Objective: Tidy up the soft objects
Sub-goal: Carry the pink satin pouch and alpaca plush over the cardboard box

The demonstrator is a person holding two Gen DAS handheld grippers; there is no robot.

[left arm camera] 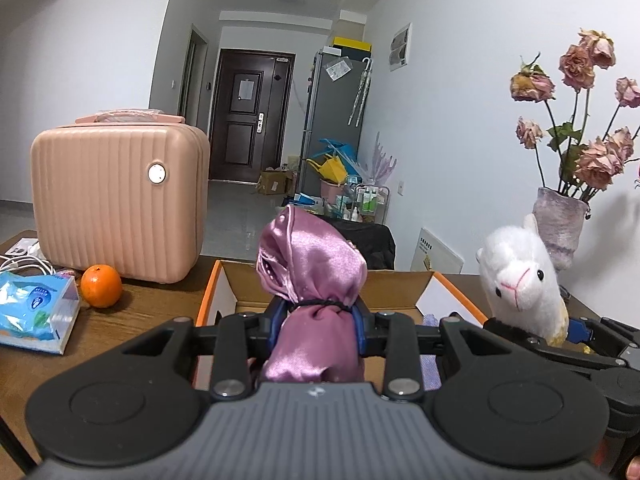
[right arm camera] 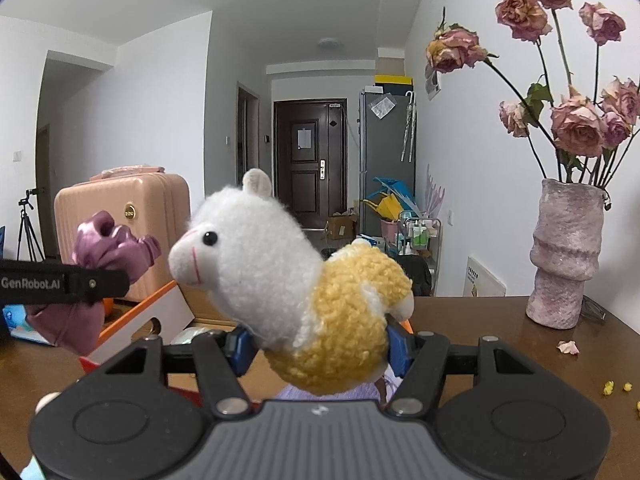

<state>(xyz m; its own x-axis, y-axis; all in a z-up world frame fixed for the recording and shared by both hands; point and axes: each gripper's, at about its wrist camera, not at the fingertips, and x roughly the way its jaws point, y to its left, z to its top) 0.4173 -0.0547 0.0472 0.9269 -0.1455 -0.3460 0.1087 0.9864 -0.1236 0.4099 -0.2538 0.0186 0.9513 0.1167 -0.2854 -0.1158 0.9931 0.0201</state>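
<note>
Two soft items held above open cardboard box on worktop. Left claw clamps purple satin pouch. Right claw grips plush alpaca.

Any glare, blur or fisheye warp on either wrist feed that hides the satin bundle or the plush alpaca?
Left wrist: satin bundle sharp, sheen highlights only; walls bow at the edges. Right wrist: plush alpaca in focus, evenly lit; vase slightly warped near the rim.
</note>
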